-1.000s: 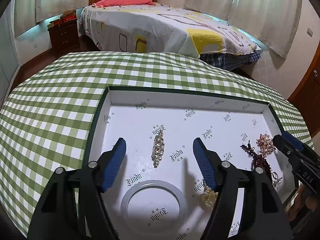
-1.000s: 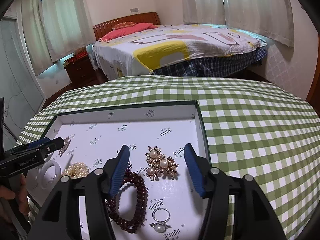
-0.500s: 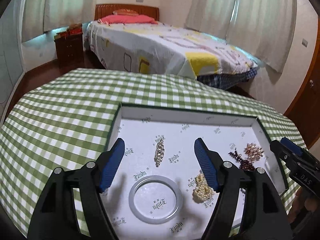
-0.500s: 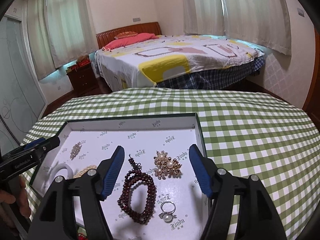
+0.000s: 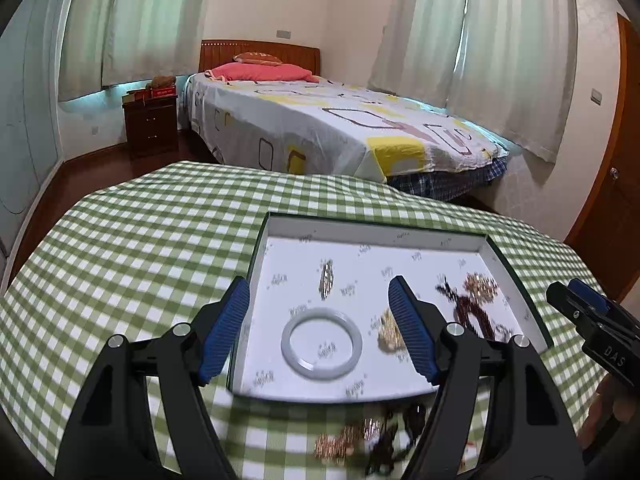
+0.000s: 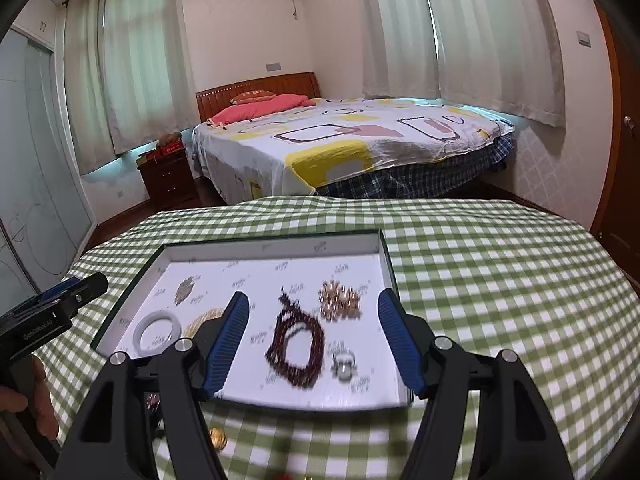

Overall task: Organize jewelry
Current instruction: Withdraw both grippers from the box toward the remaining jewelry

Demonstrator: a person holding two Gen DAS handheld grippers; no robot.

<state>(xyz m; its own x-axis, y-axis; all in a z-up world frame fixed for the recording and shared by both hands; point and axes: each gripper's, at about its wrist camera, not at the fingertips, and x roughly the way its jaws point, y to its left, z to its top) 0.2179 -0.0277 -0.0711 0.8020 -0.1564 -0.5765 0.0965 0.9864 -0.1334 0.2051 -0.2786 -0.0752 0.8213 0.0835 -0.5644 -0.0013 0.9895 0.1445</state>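
Note:
A white tray [image 5: 380, 236] with a dark green rim lies on the green-check tablecloth [image 5: 140, 248]. In it are a white bangle [image 5: 322, 344], a crystal clip [image 5: 327, 280], a gold-and-pearl bracelet [image 5: 388, 334], a dark red bead bracelet [image 6: 298, 344], a gold pearl brooch [image 6: 340, 300] and a pearl ring [image 6: 344, 362]. More loose jewelry [image 5: 368, 440] lies blurred on the cloth in front of the tray. My left gripper [image 5: 318, 286] hovers open above the tray's left half, holding nothing. Over the right half, my right gripper [image 6: 313, 300] is open and empty too.
The tray's near rim [image 6: 304, 404] lies just below both sets of fingers. A person's hand [image 6: 40, 408] holds the left gripper's handle. Beyond the round table stand a bed [image 6: 340, 148], a dark nightstand [image 5: 152, 128] and a wooden door [image 5: 616, 200].
Both grippers have drawn back and risen from the tray, so its near rim and the loose jewelry on the cloth now show. The right jaws stand a little wider.

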